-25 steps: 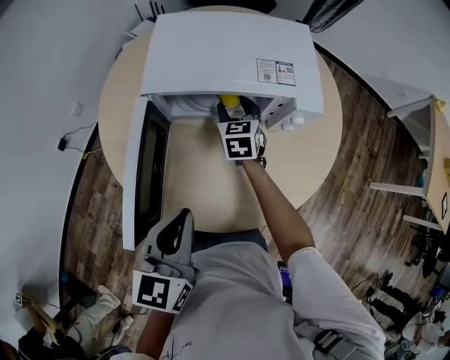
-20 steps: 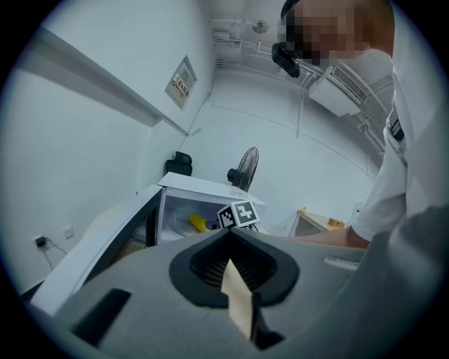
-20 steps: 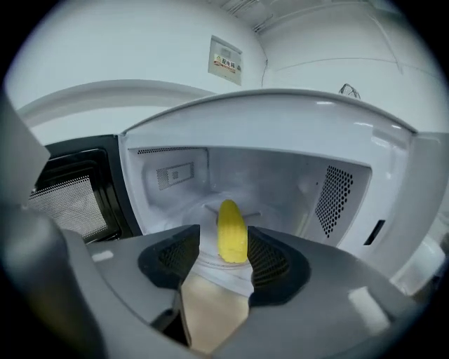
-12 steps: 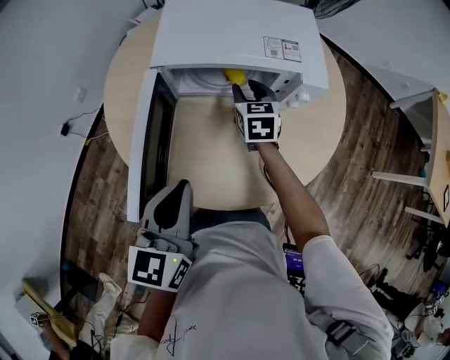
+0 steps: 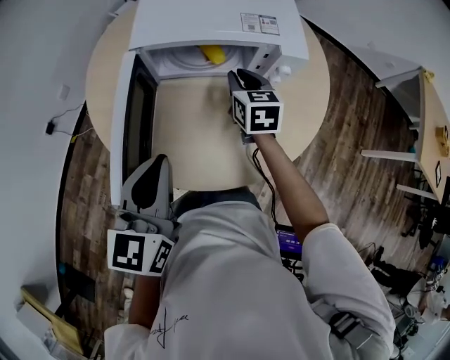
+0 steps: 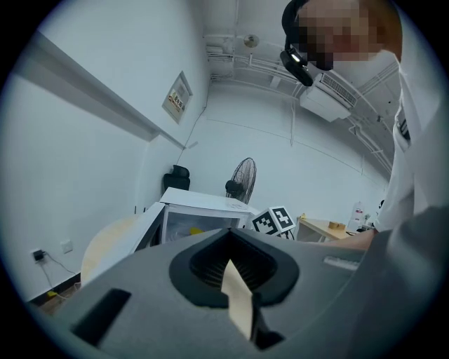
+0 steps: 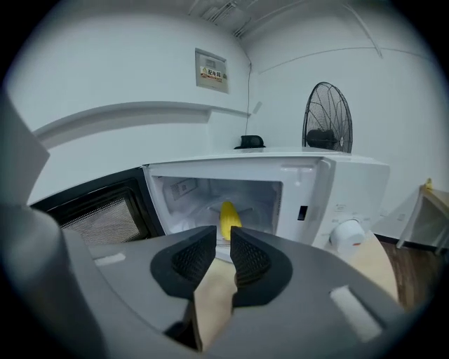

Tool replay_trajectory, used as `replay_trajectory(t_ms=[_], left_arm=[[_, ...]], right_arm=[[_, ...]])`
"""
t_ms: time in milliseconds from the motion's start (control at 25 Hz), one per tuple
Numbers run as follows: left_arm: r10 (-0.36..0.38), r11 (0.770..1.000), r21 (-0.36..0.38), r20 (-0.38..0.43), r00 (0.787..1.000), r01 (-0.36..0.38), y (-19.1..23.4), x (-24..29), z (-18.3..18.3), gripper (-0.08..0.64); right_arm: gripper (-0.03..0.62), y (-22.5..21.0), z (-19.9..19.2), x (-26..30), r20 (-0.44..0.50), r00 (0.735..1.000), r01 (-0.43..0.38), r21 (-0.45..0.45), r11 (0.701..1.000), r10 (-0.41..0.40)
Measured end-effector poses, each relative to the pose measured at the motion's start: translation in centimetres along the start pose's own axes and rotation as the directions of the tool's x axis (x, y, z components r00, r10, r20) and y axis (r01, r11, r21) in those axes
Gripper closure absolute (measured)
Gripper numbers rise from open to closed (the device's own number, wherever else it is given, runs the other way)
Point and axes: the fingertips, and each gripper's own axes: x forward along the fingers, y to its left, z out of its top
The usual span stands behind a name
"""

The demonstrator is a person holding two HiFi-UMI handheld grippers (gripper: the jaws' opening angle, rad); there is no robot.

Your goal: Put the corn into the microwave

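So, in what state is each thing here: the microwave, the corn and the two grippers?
microwave, door swung wide open
corn, lying inside the microwave, not held
left gripper, shut, empty, back from the microwave
right gripper, jaws closing, narrow gap left, nothing between them, in front of the opening

Round pale wooden desk [image 5: 197, 140] beneath the right fingers [image 7: 194, 256], dark plank floor [image 5: 344, 162] around it, white wall [image 7: 105, 63] ahead with a small sign [image 7: 212, 70], black fan [image 7: 327, 118] ahead to the right, another pale table [image 5: 432, 105] far right
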Motion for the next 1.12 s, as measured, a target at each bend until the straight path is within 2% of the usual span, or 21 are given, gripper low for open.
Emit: replay_trajectory(t_ms=[360,680,1000,1120], left_arm=[[-0.046,0.998,0.053,0.0,0.999,0.046,-1.6,-0.1,-0.2,0.568],[-0.068,0.997,0.033,-0.01,0.998,0.068,-1.9,-0.7,-1.2,0.568],[-0.074,0.997,0.013,-0.023,0.997,0.074,-1.0,-1.1,-1.4,0.568],[-0.066,0.998,0.014,-0.025,0.997,0.066,-0.7,-1.1,-1.6,0.568]], right_arm=[[0.529,-0.1,-0.3,-5.1,0.013,1.0,-0.013,0.063,0.998,0.013],[0.549,0.3,-1.6,-9.3,0.001,1.0,-0.013,0.059,0.998,0.013],[0.555,1.9,-1.3,-13.4,0.05,0.998,-0.027,0.1,0.995,0.022],[0.58,2.5,-1.3,-14.9,0.063,0.998,-0.027,0.108,0.994,0.02]])
